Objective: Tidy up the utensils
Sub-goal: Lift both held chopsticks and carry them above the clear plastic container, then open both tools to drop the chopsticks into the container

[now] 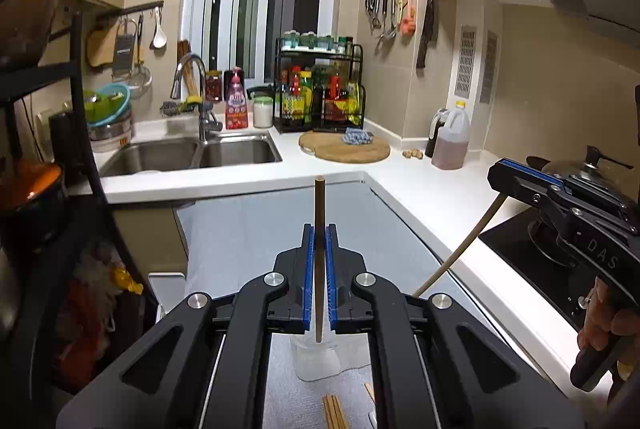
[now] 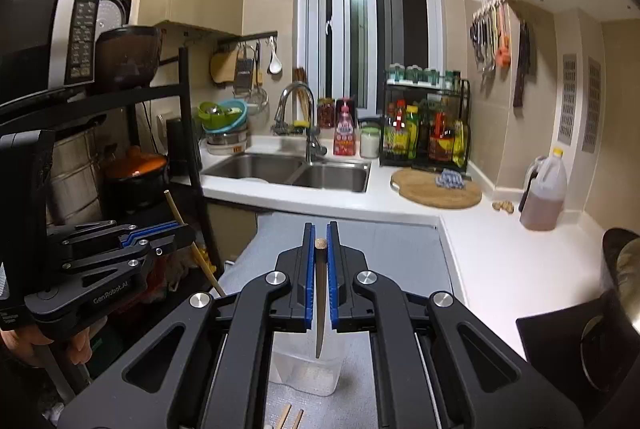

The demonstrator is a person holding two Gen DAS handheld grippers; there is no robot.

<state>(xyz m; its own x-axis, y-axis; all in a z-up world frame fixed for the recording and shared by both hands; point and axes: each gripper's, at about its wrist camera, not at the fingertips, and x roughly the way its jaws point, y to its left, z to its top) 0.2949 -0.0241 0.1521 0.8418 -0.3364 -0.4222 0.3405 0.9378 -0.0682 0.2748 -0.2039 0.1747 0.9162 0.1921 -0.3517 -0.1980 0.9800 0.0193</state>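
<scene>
While both hands hover above the grey-lined work surface (image 1: 248, 225), each tool carries one wooden chopstick. Item one: left gripper (image 1: 319, 229), blue pads drawn narrow and clamped on an upright chopstick (image 1: 319, 205) (its blunt end rises toward 12 o'clock, its lower end hangs at 6 o'clock over a clear plastic container (image 1: 316, 357)). Item two: right gripper (image 2: 320, 227), jaws likewise pinched close on a second chopstick (image 2: 320, 293), which points nearly end-on at the lens, its tapered tip hanging down over the same clear container (image 2: 306, 369). In the left wrist view the right gripper (image 1: 496, 175) sits at 3 o'clock, a person's hand (image 1: 604, 325) on its handle and its stick slanting down toward 5 o'clock. In the right wrist view the left gripper (image 2: 188, 231) sits at 9 o'clock. Item three: loose chopsticks (image 1: 334, 411) lying on the liner at 6 o'clock, just in front of the container. Background stock: double steel sink (image 1: 192, 153) at 11 o'clock, round wooden cutting board (image 1: 346, 149) at 12 o'clock, oil jug (image 1: 452, 141) at 2 o'clock.
</scene>
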